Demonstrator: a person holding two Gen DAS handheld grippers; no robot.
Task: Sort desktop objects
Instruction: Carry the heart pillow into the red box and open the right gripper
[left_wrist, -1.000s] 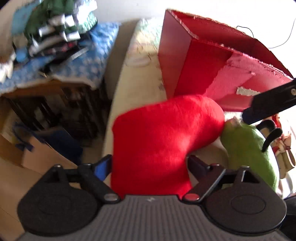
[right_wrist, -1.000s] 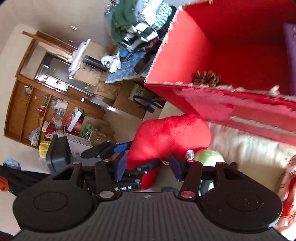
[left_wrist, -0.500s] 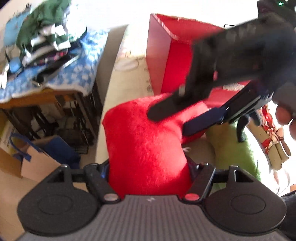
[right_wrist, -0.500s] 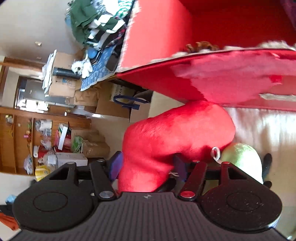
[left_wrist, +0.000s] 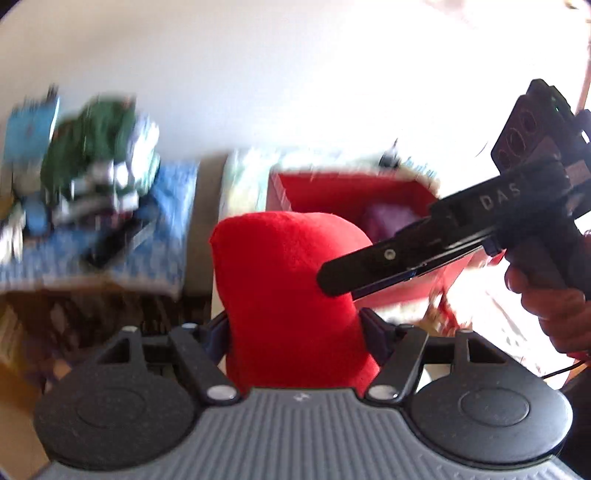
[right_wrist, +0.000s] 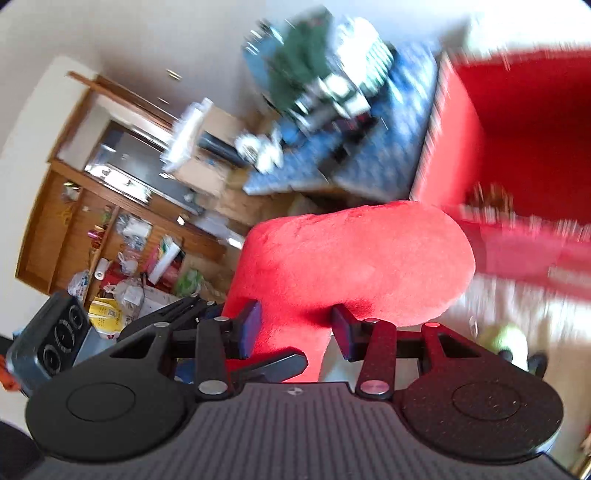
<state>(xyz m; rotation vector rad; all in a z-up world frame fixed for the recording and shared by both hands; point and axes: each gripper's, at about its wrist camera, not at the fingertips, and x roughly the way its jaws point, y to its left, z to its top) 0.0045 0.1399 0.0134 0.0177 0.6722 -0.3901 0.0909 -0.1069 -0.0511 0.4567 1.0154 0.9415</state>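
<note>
A big red plush heart (left_wrist: 288, 295) is held in the air by both grippers. My left gripper (left_wrist: 295, 332) is shut on its lower end. My right gripper (right_wrist: 293, 328) is shut on one lobe of the heart (right_wrist: 351, 266); it shows from the side in the left wrist view (left_wrist: 354, 280), pressed to the plush. An open red box (left_wrist: 354, 192) stands behind the heart, with something purple inside (left_wrist: 388, 218). In the right wrist view the box (right_wrist: 517, 133) is at the upper right. A green plush toy (right_wrist: 511, 341) lies on the pale cloth below.
A side table with a blue cloth (left_wrist: 122, 254) and piled clothes (left_wrist: 99, 170) stands to the left. A wooden cabinet (right_wrist: 74, 221) and floor clutter (right_wrist: 122, 288) lie beyond. A hand (left_wrist: 554, 306) holds the right gripper. Both views are blurred.
Both grippers have lifted the red heart off the table towards the box's opening. The right gripper closed on it. The green toy stayed below.
</note>
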